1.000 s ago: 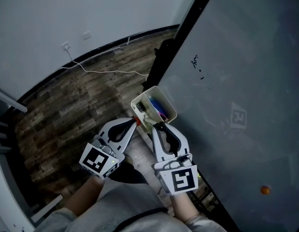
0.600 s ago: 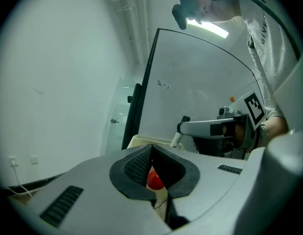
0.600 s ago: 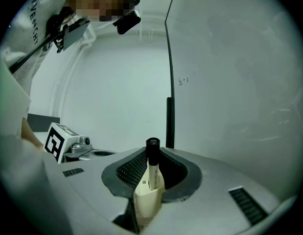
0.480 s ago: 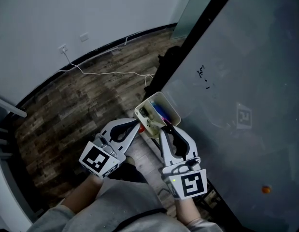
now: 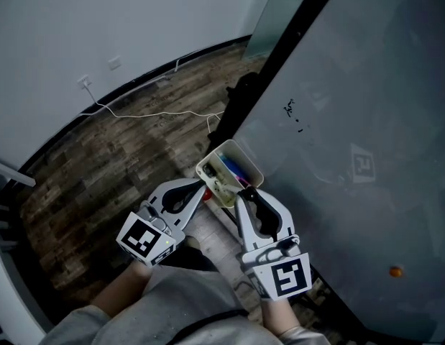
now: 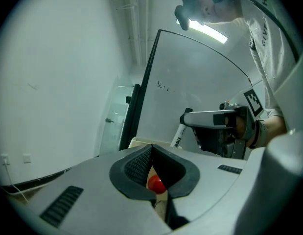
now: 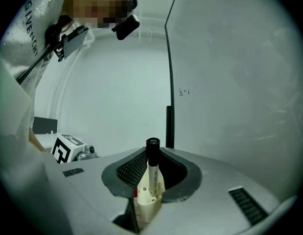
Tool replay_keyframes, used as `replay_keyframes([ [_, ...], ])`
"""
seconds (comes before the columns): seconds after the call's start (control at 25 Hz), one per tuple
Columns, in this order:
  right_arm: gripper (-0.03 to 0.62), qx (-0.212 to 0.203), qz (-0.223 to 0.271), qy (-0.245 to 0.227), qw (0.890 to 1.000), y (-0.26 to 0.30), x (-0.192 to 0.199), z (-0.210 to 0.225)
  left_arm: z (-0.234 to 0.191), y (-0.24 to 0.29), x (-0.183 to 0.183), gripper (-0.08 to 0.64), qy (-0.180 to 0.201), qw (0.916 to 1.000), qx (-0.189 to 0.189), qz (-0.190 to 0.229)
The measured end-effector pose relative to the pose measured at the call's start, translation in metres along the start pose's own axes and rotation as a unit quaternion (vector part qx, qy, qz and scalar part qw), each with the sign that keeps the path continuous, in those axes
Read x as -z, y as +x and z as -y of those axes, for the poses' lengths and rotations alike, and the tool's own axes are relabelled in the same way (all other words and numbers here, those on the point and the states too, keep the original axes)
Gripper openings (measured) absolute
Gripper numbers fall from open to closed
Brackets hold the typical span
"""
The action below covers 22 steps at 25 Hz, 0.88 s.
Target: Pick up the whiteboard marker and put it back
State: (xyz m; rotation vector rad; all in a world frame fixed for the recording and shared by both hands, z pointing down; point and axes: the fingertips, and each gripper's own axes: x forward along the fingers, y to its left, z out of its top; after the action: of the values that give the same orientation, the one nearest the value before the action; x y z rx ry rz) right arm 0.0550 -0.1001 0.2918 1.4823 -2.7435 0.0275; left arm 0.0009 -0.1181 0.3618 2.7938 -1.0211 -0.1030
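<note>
Wood floor (image 5: 121, 157), whiteboard (image 5: 366, 106) at R. Cream holder (image 5: 252, 162) on whiteboard's lower L edge. R tongs (image 5: 245, 192) clamped on whiteboard marker (image 7: 152, 168), black cap up, at holder's near rim. L tongs (image 5: 199, 187) tips together on holder's L rim, red cap (image 6: 154, 182) in gap btwn pads.

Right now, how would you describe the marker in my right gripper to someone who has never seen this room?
Find the big grey whiteboard, then the cream holder at its edge. Right beside it the right gripper clamps the whiteboard marker: white barrel, black cap, out in the open, while the coloured pens sit inside the holder.
</note>
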Motion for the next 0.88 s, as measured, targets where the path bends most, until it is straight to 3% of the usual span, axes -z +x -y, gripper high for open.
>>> replay_keyframes([
  [0.88, 0.083, 0.001, -0.011, 0.008, 1.0, 0.001, -0.015, 0.002, 0.0, -0.002, -0.003, 0.015, 0.005, 0.9999, 0.014, -0.002],
])
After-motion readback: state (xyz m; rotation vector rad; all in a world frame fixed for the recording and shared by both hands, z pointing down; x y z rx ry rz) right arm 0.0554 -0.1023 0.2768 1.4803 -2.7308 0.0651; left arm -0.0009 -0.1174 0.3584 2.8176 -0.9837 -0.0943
